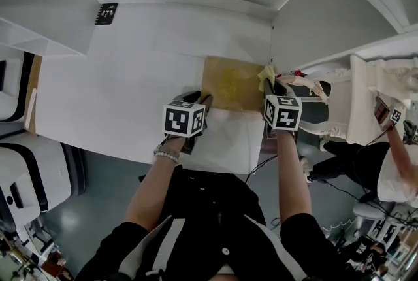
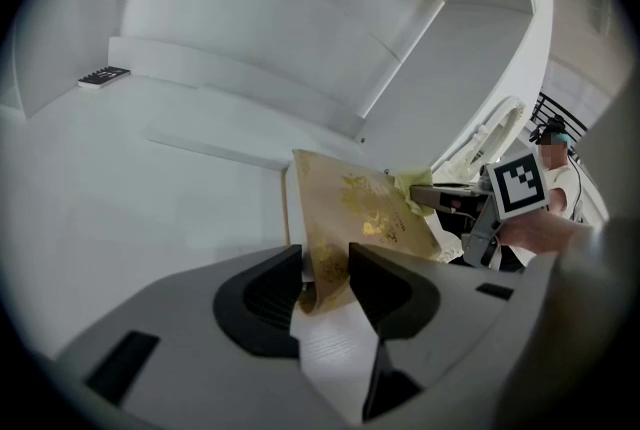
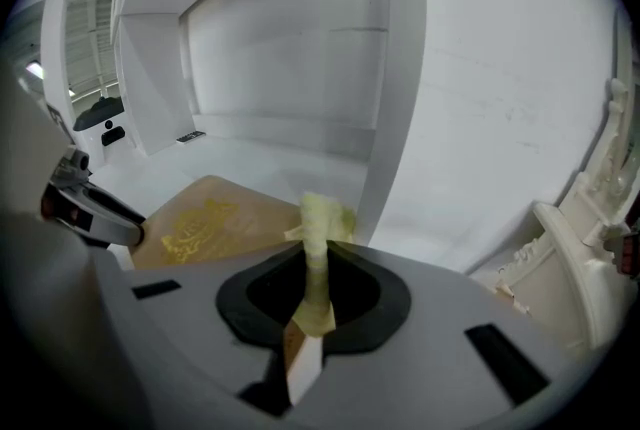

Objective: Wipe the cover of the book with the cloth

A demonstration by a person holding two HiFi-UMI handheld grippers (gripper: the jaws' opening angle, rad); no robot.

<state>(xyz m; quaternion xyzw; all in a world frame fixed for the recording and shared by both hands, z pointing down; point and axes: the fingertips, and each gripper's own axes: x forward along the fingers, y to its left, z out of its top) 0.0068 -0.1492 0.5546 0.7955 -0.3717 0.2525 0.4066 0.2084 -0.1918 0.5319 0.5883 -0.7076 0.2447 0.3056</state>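
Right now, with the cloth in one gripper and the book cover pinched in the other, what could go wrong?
The left gripper pinches the book cover alone, with the white pages bare below it; wiping pressure may crease it. The right gripper holds the cloth by a thin fold, so it might slip out. The book lies near the table edge and could slide off.

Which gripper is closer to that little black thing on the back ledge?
Left. The left gripper grips the book cover, below-right of the black thing; the right gripper, holding the cloth, is farther right.
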